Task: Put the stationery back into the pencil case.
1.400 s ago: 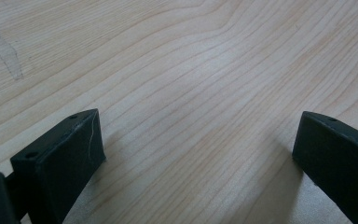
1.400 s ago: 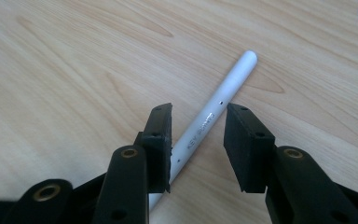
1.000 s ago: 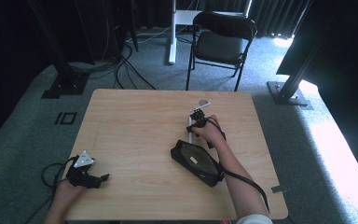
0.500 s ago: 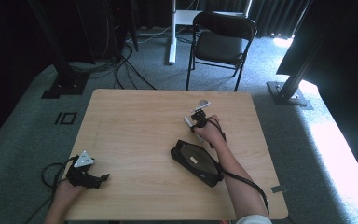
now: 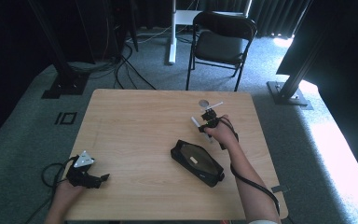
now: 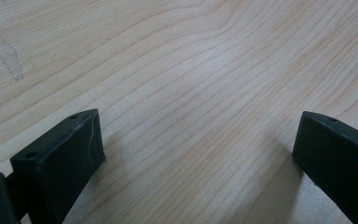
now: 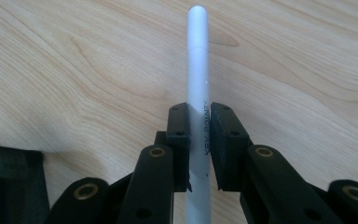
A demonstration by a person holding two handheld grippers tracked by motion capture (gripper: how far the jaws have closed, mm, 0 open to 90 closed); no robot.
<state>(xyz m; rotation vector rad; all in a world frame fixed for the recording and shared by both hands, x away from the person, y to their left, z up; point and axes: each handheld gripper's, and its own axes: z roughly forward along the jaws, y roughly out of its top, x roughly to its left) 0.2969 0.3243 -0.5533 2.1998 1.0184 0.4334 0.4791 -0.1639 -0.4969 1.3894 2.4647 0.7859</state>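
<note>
The right tongs (image 7: 199, 140) are clamped on a white pen (image 7: 198, 70), which runs between the pads and juts ahead of them above the bench (image 5: 135, 126). A black pencil case (image 5: 197, 162) lies just beside them. The left tongs (image 6: 200, 154) stand apart on bare wood.

The white pen (image 7: 198, 84) runs off the bottom edge, so its lower end is hidden. The black case (image 7: 9, 186) is cut off at the left corner. The small round thing (image 5: 203, 103) far on the table (image 5: 135, 126) is too small to tell.
</note>
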